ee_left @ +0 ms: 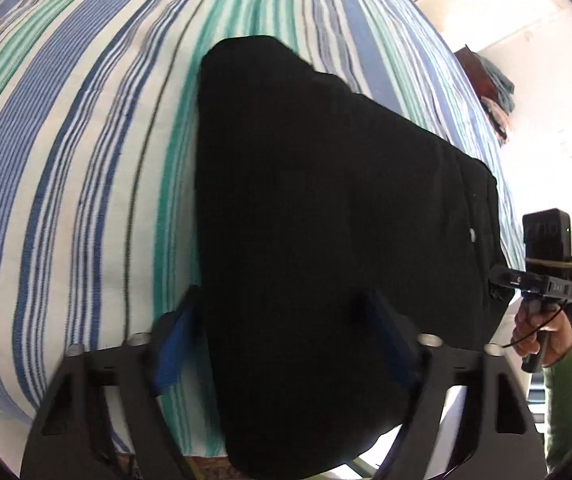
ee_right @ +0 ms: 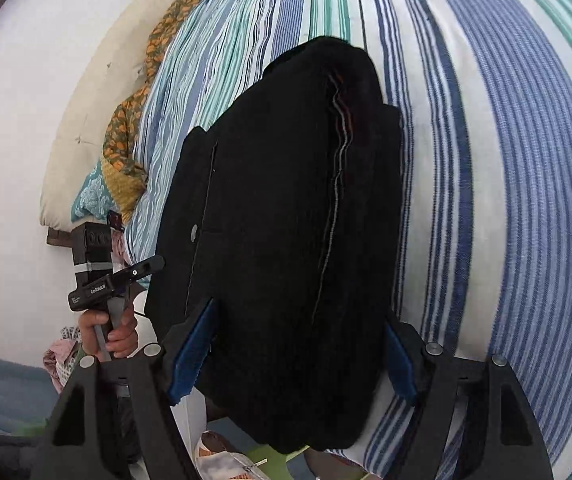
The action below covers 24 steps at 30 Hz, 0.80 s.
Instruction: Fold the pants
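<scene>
The black pants (ee_left: 326,208) lie folded in a thick stack on the striped bed sheet (ee_left: 66,160). My left gripper (ee_left: 282,320) is open, its blue-padded fingers standing on either side of the near end of the stack. In the right wrist view the pants (ee_right: 286,220) show a button and a side seam stripe. My right gripper (ee_right: 302,344) is open too, its fingers straddling the other end of the stack. Each gripper shows in the other's view, the right one (ee_left: 498,280) and the left one (ee_right: 154,264), both beside the pants' edge.
The blue, green and white striped sheet (ee_right: 486,160) covers the bed. A patterned orange and teal blanket (ee_right: 130,152) and a cream pillow (ee_right: 82,128) lie along the wall. A chair with clothes (ee_left: 490,84) stands past the bed's far corner.
</scene>
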### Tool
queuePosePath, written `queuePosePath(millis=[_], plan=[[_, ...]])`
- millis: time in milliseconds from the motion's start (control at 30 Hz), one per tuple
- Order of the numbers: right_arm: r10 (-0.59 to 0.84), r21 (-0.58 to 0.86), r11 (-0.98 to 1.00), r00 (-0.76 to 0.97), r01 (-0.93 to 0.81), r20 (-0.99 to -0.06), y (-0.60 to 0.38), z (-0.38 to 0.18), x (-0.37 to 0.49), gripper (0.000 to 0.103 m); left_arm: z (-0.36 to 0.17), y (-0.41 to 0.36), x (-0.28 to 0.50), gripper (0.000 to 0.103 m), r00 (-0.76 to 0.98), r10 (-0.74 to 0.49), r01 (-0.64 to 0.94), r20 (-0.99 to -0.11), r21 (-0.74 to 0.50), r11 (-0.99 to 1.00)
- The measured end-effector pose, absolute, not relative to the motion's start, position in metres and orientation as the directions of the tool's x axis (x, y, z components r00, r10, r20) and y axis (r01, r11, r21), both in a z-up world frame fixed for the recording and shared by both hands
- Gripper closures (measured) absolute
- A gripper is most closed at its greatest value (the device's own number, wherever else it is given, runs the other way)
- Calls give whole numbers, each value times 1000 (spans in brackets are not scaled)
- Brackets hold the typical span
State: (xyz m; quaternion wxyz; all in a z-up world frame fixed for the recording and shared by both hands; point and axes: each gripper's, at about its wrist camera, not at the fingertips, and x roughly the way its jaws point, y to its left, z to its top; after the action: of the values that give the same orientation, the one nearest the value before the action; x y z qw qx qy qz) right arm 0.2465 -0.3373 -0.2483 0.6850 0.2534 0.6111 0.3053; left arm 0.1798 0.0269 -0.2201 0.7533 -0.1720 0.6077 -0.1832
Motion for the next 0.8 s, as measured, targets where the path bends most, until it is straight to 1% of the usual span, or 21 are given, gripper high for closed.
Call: queuePosePath(millis=[33, 67, 100, 200, 300, 367, 400, 433, 467, 500, 533, 567, 600, 633, 667, 700, 767, 800], plan=[[737, 728, 675, 61, -119, -673, -336, -246, 246, 44, -210, 22, 178, 64, 215, -466, 73, -858, -462, 884], [750, 739, 661, 67, -134, -658, -335, -241, 246, 54, -199, 20, 176, 75, 232, -473, 89, -850, -466, 880], [761, 747, 647, 85, -153, -643, -335, -232, 245, 62, -186, 20, 177, 82, 248, -503, 110, -828, -492, 864], [798, 770, 602, 129, -214, -588, -332, -199, 244, 65, -140, 20, 186, 82, 334, -518, 170, -787, -490, 855], [803, 750, 595, 173, -290, -570, -320, -162, 253, 65, -99, 23, 202, 82, 434, -485, 209, -759, -438, 874], [803, 729, 594, 214, -339, -556, -315, -139, 264, 65, -82, 30, 216, 81, 488, -463, 218, -740, -411, 885], [803, 717, 596, 234, -363, -548, -313, -129, 270, 65, -76, 33, 224, 80, 509, -452, 218, -732, -398, 891], [804, 715, 594, 254, -370, -537, -312, -123, 278, 65, -74, 33, 230, 71, 532, -427, 218, -731, -369, 904], [804, 717, 595, 274, -364, -528, -311, -120, 286, 65, -76, 31, 236, 66, 563, -372, 212, -738, -307, 928], [798, 713, 602, 294, -359, -526, -312, -120, 293, 62, -82, 28, 240, 38, 589, -298, 187, -751, -232, 955], [782, 694, 623, 311, -360, -540, -313, -122, 297, 60, -93, 34, 237, 15, 611, -196, 143, -767, -137, 980], [742, 650, 670, 332, -358, -582, -312, -128, 301, 53, -106, 35, 233, 11, 626, -88, 94, -775, -36, 995], [681, 589, 733, 353, -341, -642, -313, -138, 302, 46, -119, 37, 226, 12, 626, -7, 63, -780, 42, 997], [595, 507, 802, 366, -315, -715, -315, -150, 301, 44, -132, 37, 218, 12, 613, 36, 53, -789, 87, 995], [492, 404, 868, 378, -289, -785, -316, -161, 296, 44, -139, 44, 207, 12, 609, 48, 47, -792, 97, 994], [396, 308, 912, 388, -271, -832, -320, -171, 286, 44, -146, 45, 195, 12, 610, 54, 42, -790, 100, 994], [305, 212, 943, 408, -257, -861, -331, -181, 262, 43, -155, 41, 183, 12, 611, 70, 36, -789, 116, 993], [286, 194, 949, 417, -250, -863, -338, -183, 249, 33, -157, 38, 175, 11, 612, 85, 29, -786, 129, 991]])
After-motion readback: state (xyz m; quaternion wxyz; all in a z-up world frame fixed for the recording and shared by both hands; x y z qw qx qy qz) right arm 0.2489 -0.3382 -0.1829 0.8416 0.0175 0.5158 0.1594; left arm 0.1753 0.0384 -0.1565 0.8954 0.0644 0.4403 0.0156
